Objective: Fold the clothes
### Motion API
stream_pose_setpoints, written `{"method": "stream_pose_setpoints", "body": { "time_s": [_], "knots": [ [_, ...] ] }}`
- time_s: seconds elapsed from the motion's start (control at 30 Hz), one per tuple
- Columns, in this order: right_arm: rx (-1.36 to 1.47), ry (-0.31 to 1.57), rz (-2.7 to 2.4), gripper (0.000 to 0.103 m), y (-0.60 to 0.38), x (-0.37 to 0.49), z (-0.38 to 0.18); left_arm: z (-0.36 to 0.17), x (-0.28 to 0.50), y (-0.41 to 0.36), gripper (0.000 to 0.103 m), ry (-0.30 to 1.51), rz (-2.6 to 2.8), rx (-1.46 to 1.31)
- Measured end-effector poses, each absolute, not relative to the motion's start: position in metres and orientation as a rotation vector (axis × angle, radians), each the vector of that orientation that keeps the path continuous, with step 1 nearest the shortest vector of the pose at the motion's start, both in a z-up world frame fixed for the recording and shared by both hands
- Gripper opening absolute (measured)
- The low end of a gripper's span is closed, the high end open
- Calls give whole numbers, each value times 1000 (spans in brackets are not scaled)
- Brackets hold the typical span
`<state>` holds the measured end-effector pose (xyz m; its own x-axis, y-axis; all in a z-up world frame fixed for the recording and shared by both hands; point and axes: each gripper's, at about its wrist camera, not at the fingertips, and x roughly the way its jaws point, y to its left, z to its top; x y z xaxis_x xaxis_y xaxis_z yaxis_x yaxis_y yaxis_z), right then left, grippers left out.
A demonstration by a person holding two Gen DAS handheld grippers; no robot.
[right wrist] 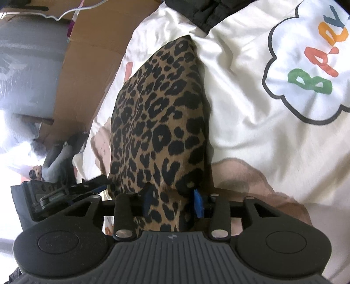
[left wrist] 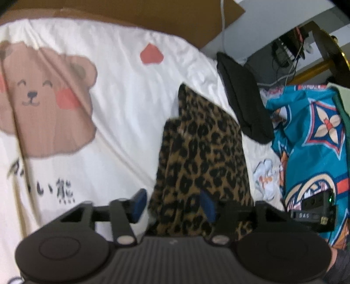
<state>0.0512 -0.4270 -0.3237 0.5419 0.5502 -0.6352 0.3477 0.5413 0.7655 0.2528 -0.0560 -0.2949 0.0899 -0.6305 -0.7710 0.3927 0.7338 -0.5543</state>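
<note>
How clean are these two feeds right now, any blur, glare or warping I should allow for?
Left wrist view: soft, smeared throughout; the leopard-print garment and bear-print sheet lack crisp edges, and fisheye bends the frame edges. Right wrist view: the print is sharper, but the left side is blown out white by glare.

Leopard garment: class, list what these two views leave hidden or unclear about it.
- Leopard garment, near end: left wrist view, hidden behind the left tool.
- Its underside and fold layers: right wrist view, hidden by its own top layer.
- Black garment: right wrist view, cut off by the top edge.
</note>
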Motion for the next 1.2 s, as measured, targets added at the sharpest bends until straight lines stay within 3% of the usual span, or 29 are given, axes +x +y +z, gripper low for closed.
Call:
{"method": "stream_pose_setpoints", "body": {
  "time_s": [1.2],
  "knots": [
    [1069,946,53,43,-470,129,-346,-329,323,-125,69,1298,-813,-256]
  ]
}}
